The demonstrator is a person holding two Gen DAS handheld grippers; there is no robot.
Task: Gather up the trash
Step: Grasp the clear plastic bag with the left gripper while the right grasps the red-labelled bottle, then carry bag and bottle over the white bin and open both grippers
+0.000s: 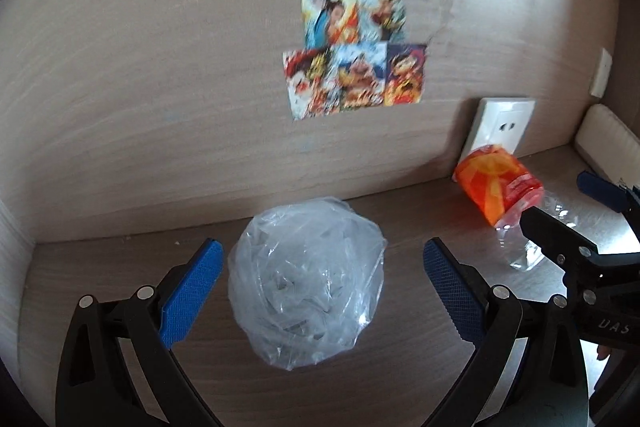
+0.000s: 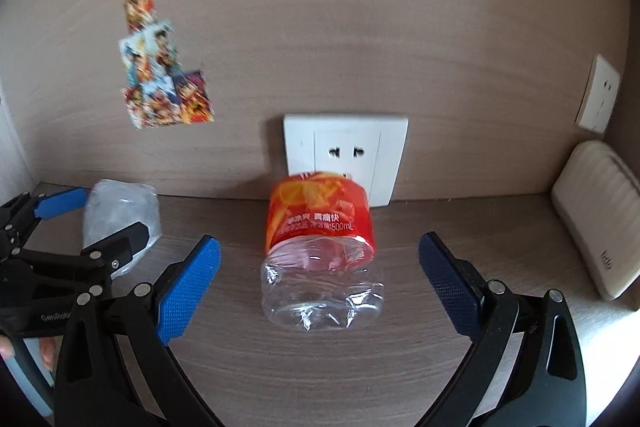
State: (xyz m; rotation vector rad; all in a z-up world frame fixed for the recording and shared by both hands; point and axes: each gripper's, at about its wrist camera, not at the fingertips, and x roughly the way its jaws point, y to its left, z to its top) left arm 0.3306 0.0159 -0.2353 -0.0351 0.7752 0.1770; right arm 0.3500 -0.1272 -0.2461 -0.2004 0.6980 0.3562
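Observation:
A crumpled clear plastic bag lies on the wooden shelf between the blue pads of my left gripper, which is open around it without touching. A crushed clear plastic bottle with an orange label lies on the shelf, base toward me, between the fingers of my right gripper, which is open and apart from it. The bottle and the right gripper also show in the left wrist view. The bag and the left gripper show in the right wrist view.
The wooden back wall carries colourful stickers and a white socket just behind the bottle. A second socket is on the right wall. A cream ribbed box stands at the right end of the shelf. A side wall closes the left.

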